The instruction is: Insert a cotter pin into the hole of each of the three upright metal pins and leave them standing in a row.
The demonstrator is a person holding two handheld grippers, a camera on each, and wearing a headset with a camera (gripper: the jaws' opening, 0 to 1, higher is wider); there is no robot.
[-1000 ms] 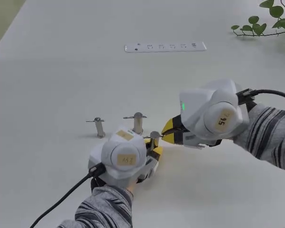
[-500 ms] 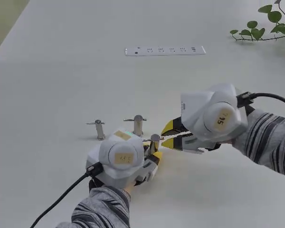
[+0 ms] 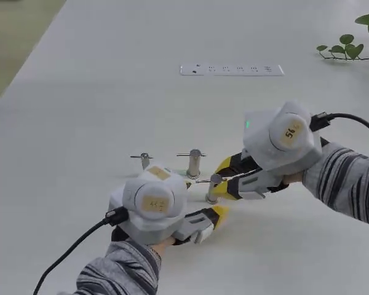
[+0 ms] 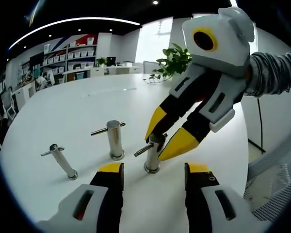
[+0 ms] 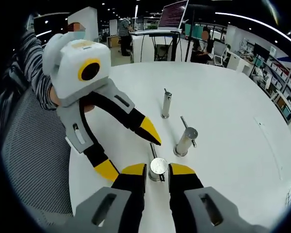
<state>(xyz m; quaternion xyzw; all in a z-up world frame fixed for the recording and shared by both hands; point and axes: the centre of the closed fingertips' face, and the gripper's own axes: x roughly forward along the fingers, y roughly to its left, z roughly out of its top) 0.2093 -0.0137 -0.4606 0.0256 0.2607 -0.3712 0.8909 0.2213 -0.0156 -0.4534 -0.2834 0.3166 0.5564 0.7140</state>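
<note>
Closest to the person, the left claw [image 4: 154,170] hangs wide open just above the table [image 3: 111,92] with nothing in it. The nearest metal pin [image 4: 153,158] stands just beyond that gap, touched by neither jaw, so nothing braces it. That is my worry: a sideways push or tug on the cotter pin [image 4: 142,150] could tip the upright or skid it out of line, perhaps into its neighbour close behind.

From the other side, the right claw [image 5: 158,170] has its jaws set close on either side of that pin's head, with the cotter pin poking out past them. I cannot tell whether they pinch the head or the cotter pin's end, nor how far the cotter pin is seated. If something is caught, pulling away would drag it along.

Behind, the middle pin [image 3: 194,163] and then the far pin [image 3: 145,161] stand upright, each with a cross-piece through it. Farther back lie a power strip [image 3: 232,70] and a plant [image 3: 357,46].
</note>
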